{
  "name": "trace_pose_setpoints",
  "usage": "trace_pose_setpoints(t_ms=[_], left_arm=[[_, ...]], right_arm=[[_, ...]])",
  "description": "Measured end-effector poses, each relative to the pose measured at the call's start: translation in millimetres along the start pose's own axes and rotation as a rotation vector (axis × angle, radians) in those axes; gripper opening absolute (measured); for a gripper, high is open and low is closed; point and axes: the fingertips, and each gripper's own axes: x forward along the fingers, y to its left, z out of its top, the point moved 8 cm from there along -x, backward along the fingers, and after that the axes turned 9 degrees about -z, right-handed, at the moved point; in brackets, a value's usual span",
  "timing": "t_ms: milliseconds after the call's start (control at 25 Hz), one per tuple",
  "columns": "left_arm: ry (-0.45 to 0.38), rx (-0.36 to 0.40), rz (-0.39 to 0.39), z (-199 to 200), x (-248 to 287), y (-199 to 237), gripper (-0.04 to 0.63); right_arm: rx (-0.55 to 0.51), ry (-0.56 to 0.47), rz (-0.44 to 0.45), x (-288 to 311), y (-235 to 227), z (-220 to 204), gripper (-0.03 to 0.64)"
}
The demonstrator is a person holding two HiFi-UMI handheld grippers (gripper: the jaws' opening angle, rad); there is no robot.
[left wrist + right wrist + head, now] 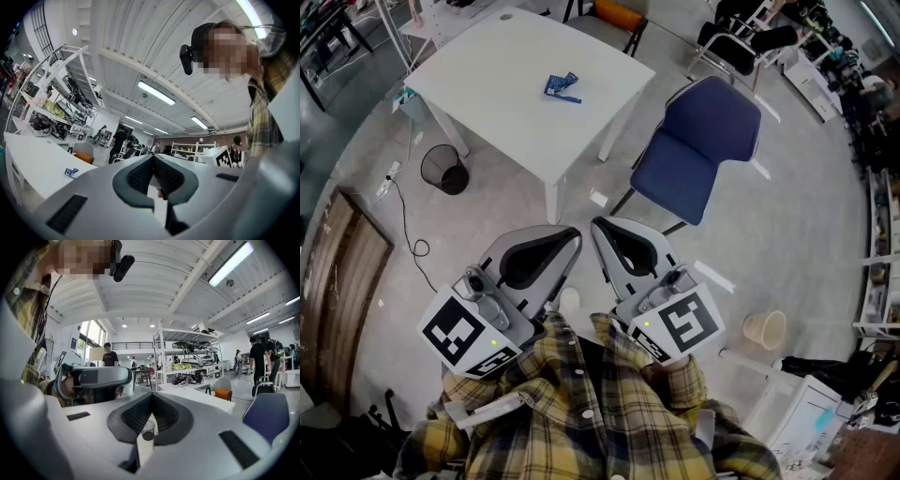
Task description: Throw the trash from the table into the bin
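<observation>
A blue crumpled wrapper (562, 86) lies on the white table (487, 84) ahead of me; the left gripper view shows that wrapper (71, 172) small on the tabletop. On the floor left of the table stands a black wire bin (443, 169), which also shows as a dark bin (148, 430) low between the right jaws. Both grippers are held close to my body, far short of the table. My left gripper (574, 236) (153, 157) is shut with nothing in it. Beside it, tips nearly touching, my right gripper (596, 227) (151, 394) is shut and empty too.
A blue chair (698, 150) stands at the table's right corner. A beige bucket (766, 328) sits on the floor to the right, a wooden panel (337, 281) and a cable (412, 239) to the left. Shelves and several people fill the far room.
</observation>
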Motion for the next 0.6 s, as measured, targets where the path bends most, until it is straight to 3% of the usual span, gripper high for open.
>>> trace_pose_setpoints(t_ms=[320,600], left_arm=[[0.009,0.0,-0.004,-2,8,-1,0.006],[0.011,0.002,0.057,-10,3,-6,0.006]], right_arm=[[0.016,-0.009,-0.008,-5,-16,2,-0.002],[0.043,-0.002,0.03,-4,-22,-8,-0.002]])
